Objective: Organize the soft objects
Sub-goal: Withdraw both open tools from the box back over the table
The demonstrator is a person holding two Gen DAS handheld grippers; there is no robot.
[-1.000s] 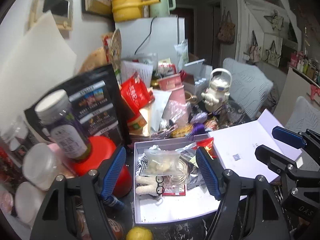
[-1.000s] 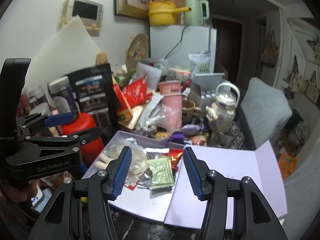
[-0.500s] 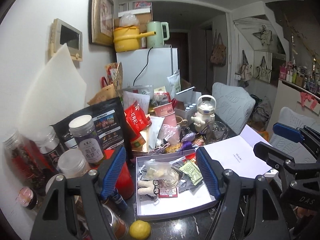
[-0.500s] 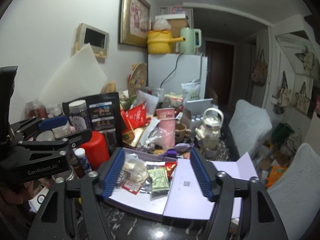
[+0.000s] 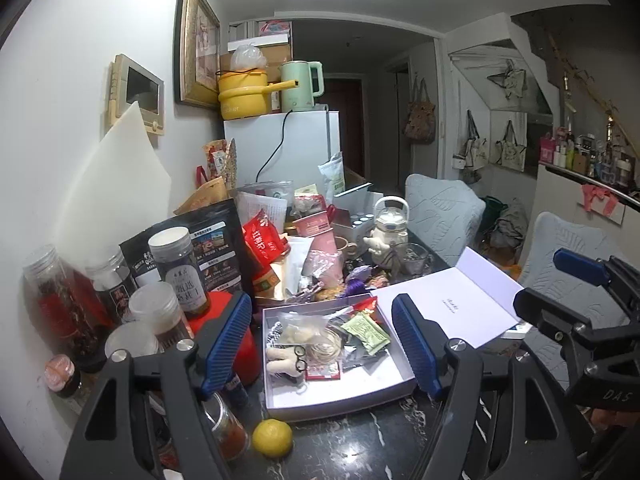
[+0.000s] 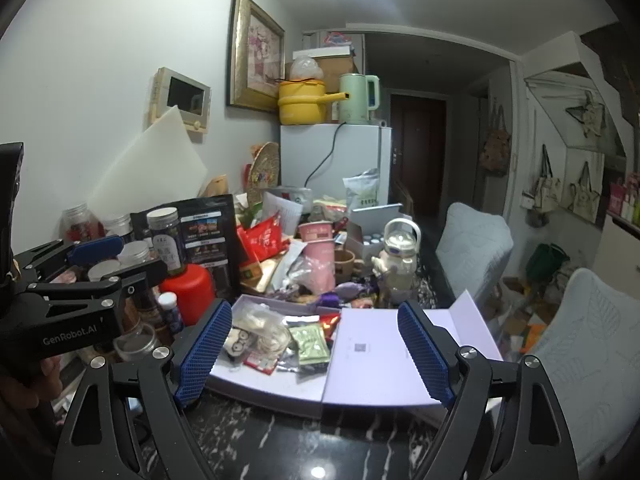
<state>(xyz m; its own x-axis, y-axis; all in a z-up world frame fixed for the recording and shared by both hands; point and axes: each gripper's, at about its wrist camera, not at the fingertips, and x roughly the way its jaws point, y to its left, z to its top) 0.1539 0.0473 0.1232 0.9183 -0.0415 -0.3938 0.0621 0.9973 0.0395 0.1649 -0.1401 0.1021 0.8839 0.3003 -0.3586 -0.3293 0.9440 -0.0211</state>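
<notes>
An open white box (image 5: 340,398) (image 6: 260,390) lies on the dark marble table, its lid (image 5: 448,308) (image 6: 372,364) folded out to the right. Inside it are a small plush doll with glasses (image 5: 286,358) (image 6: 236,340), a green sachet (image 5: 366,332) (image 6: 310,344), a clear bag and red packets. My left gripper (image 5: 320,346) hovers open in front of the box, holding nothing. My right gripper (image 6: 316,350) hangs before the box and lid with its jaws opening and nothing between them. Each gripper also shows at the edge of the other's view: right gripper (image 5: 576,292), left gripper (image 6: 100,264).
Jars (image 5: 176,268), a red canister (image 6: 188,286) and a black pouch (image 5: 212,248) crowd the table's left. A lemon (image 5: 272,438) lies near the front edge. Packets, cups and a white teapot (image 6: 396,264) pile up behind the box. Pale chairs (image 5: 440,216) stand to the right.
Both grippers have drawn back and risen away from the box, so it looks smaller and more of the room shows. The right gripper's jaws have spread wider.
</notes>
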